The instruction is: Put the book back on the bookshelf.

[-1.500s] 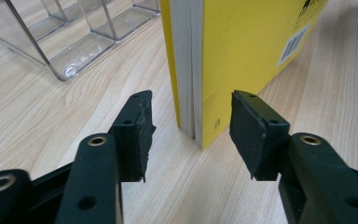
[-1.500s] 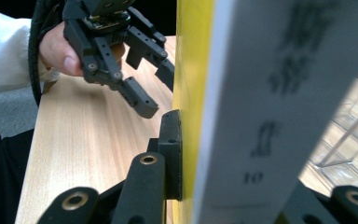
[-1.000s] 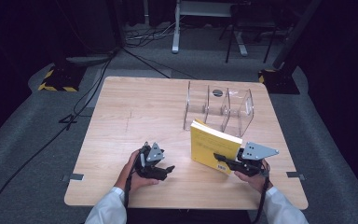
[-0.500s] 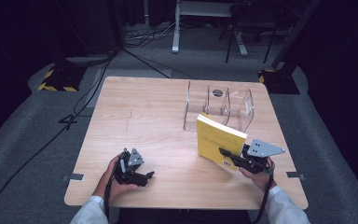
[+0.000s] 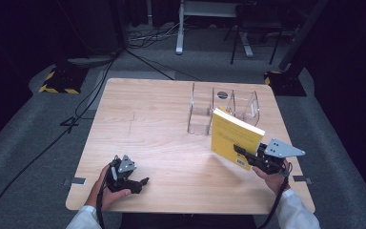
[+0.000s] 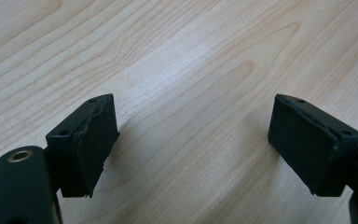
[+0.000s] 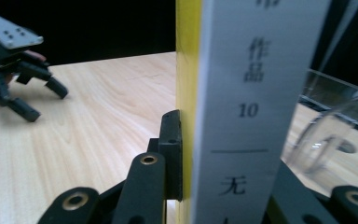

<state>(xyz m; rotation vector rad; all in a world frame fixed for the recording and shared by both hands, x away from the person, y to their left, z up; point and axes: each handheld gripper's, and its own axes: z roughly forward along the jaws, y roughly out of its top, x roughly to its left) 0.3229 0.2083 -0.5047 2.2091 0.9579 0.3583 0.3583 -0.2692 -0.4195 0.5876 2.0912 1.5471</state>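
Since earlier, left gripper (image 5: 140,182) slid to the table's (image 5: 162,124) front-left corner, jaws just opening, empty; right gripper (image 5: 240,151) clamps the lifted book (image 5: 233,133).

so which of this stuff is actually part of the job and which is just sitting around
In the job:
- yellow book, clamped in the right gripper
- clear plastic rack, just behind the book
- left gripper, empty, its jaws have just been opening over bare table

Just lying about:
- cables on the floor
- yellow-and-black striped base
- metal stand behind the table

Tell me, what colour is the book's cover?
Yellow; the book shows best in the high view.
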